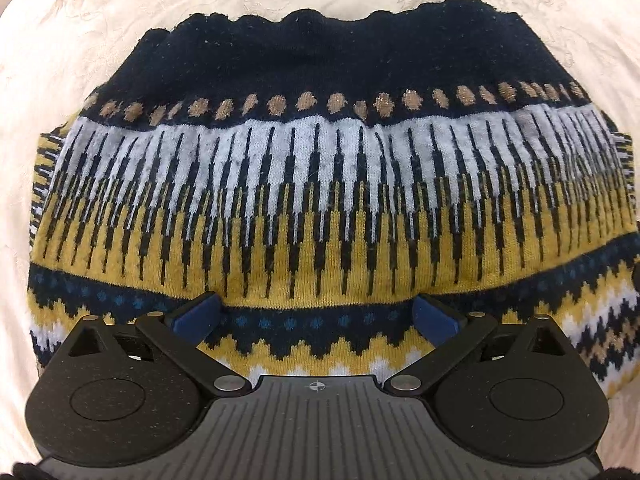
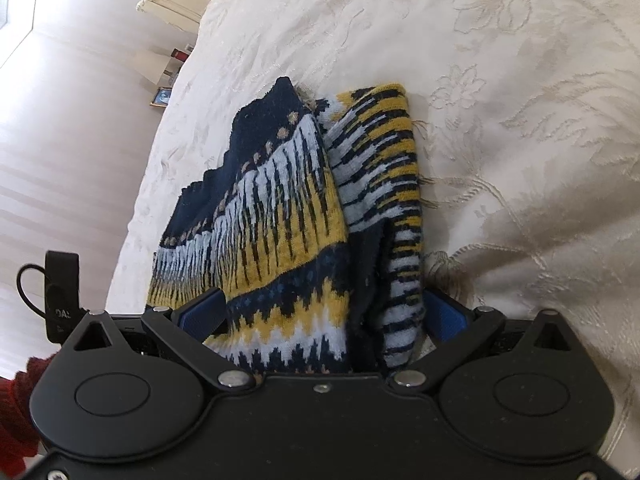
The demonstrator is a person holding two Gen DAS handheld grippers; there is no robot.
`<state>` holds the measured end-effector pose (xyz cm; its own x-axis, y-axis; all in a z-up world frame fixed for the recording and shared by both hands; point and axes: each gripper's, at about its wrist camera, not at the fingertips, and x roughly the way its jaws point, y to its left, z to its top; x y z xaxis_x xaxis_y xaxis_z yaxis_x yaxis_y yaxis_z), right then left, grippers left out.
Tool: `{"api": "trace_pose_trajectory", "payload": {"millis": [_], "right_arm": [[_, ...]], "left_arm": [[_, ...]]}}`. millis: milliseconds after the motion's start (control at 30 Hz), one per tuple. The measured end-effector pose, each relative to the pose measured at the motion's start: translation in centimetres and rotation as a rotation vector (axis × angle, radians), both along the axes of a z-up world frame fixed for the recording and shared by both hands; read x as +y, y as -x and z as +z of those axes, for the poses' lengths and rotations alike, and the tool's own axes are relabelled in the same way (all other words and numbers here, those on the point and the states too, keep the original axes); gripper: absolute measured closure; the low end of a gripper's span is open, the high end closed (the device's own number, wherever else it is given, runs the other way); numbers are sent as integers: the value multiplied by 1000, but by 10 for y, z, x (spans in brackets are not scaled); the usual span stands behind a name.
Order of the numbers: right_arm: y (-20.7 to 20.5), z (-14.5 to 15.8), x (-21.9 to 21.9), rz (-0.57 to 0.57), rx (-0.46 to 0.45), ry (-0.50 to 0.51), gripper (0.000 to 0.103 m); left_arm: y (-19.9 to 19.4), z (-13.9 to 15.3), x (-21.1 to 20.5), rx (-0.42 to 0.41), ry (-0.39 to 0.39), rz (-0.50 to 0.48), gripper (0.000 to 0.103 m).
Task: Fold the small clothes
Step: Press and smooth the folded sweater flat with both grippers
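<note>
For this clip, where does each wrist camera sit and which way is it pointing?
Left wrist: behind the left gripper, aimed down across the sweater lying on the cream bedspread; open fingers show.
Right wrist: behind the right gripper, looking along the sweater's bunched side edge, which sits between its fingers; floor lies left.
Shared: the same sweater and bedspread.

The sweater hides the right tool's fingertips; its lower hem is covered.

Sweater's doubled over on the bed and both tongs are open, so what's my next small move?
Probably lift the right tongs clear: the sweater lies folded on the bedspread, the left tongs are open above it, and a striped layer sticks out at its right.
</note>
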<state>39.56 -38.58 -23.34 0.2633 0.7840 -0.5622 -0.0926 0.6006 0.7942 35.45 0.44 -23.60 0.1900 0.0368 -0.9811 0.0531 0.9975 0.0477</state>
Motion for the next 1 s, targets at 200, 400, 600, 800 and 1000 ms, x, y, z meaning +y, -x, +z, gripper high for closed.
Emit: {"api": "trace_pose_trajectory", "payload": {"millis": [200, 400, 600, 800, 1000], "right_arm": [[-16, -5, 4, 21, 28, -70, 0], [-32, -10, 11, 31, 64, -136, 0], [-34, -4, 17, 28, 70, -64, 39], [-24, 16, 24, 43, -7, 88, 71], [-13, 52, 43, 10, -58, 203, 74]], "left_arm": [[0, 5, 1, -10, -4, 1, 0], [-2, 0, 1, 1, 2, 3, 0], [2, 14, 14, -28, 46, 42, 8], [24, 41, 45, -55, 72, 105, 18], [53, 59, 88, -101, 59, 95, 18]]}}
